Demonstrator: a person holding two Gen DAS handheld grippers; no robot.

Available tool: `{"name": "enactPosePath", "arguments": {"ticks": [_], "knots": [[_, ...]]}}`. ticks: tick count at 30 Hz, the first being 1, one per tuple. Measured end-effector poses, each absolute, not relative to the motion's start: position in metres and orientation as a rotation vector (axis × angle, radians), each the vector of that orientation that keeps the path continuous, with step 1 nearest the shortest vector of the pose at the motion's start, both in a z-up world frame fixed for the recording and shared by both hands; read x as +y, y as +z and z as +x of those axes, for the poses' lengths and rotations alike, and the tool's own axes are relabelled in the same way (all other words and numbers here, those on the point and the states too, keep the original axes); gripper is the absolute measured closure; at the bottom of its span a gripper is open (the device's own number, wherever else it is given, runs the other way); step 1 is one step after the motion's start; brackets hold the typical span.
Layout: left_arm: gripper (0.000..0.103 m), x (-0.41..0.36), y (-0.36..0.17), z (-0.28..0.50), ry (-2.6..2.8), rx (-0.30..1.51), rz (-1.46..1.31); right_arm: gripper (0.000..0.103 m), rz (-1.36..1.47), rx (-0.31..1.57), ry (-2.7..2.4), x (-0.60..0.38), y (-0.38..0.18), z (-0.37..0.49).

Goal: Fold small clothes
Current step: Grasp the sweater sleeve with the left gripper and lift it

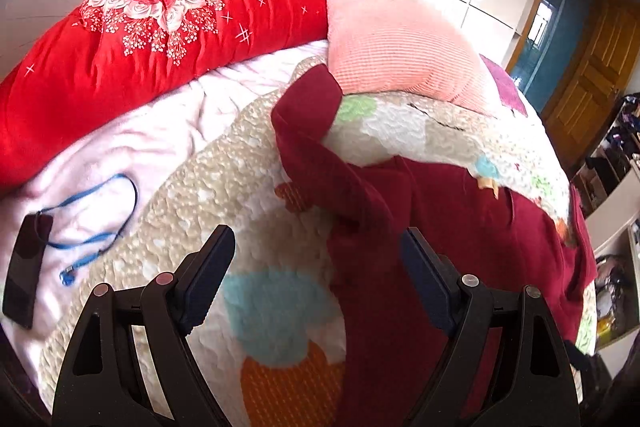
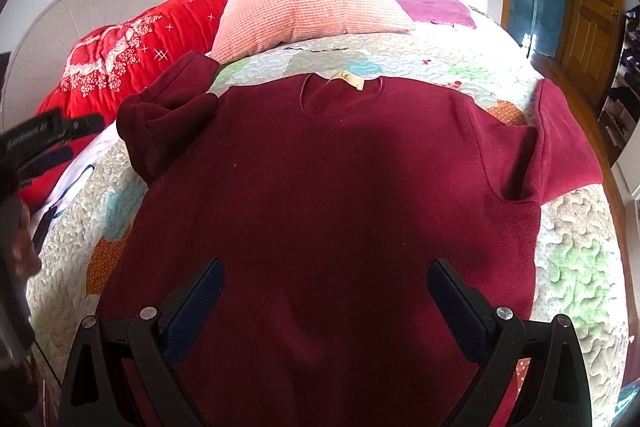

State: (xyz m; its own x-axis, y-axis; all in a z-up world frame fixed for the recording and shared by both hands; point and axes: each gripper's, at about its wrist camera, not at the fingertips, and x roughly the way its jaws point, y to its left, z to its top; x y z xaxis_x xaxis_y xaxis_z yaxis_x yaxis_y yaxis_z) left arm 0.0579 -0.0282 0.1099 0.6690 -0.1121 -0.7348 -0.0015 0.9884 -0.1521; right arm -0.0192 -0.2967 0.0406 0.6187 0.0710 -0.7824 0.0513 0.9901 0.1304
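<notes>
Two grippers are hanging over the bed, both with jaws spread wide and holding nothing. Left gripper [image 1: 316, 267] is hovering at the left edge of the dark red fleece long-sleeved top [image 2: 320, 195]; right gripper [image 2: 324, 299] is hovering above the near hem area.

Top is lying flat, collar at the far side with a tan neck label [image 2: 352, 79] showing, on the patchwork quilted bedspread [image 2: 576, 251]. Its left sleeve [image 2: 168, 115] is lying bunched and partly doubled over; its right sleeve [image 2: 560, 147] is lying bent at the shoulder.

Judgement: step in hand is the first sleeve fold. Doing it well probably means the left gripper pinching the bunched sleeve near its cuff, pulling it straight, then laying it across the chest; the right gripper pressing the body to stop fleece dragging on the quilt.

Hard to make out: near hem is cut off behind the right gripper's fingers; left cuff is buried in folds; right cuff is running past the mattress edge. A pink ribbed cushion [image 2: 308, 7] is lying just beyond the collar
</notes>
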Motion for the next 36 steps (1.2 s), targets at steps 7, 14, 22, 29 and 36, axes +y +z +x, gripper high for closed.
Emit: {"name": "enactPosePath", "arguments": {"ticks": [7,14,22,29,36], "knots": [[0.018,-0.012,0.083,0.155,0.007,0.946,-0.124,0.002,0.15,0.945,0.049,-0.292,0.031,-0.013],[0.031,0.001,0.044,0.213,0.029,0.993,-0.175,0.002,0.147,0.97,0.064,-0.29,0.023,-0.011],[0.096,0.008,0.104,0.207,-0.086,0.908,-0.225,0.002,0.166,0.953,0.056,-0.301,0.025,-0.018],[0.097,-0.013,0.229,0.151,-0.212,0.655,-0.117,0.002,0.232,0.922,0.036,-0.319,0.032,-0.025],[0.097,-0.114,0.214,0.083,-0.58,0.646,-0.169,0.002,0.267,0.877,-0.042,-0.351,0.047,-0.04]]}}
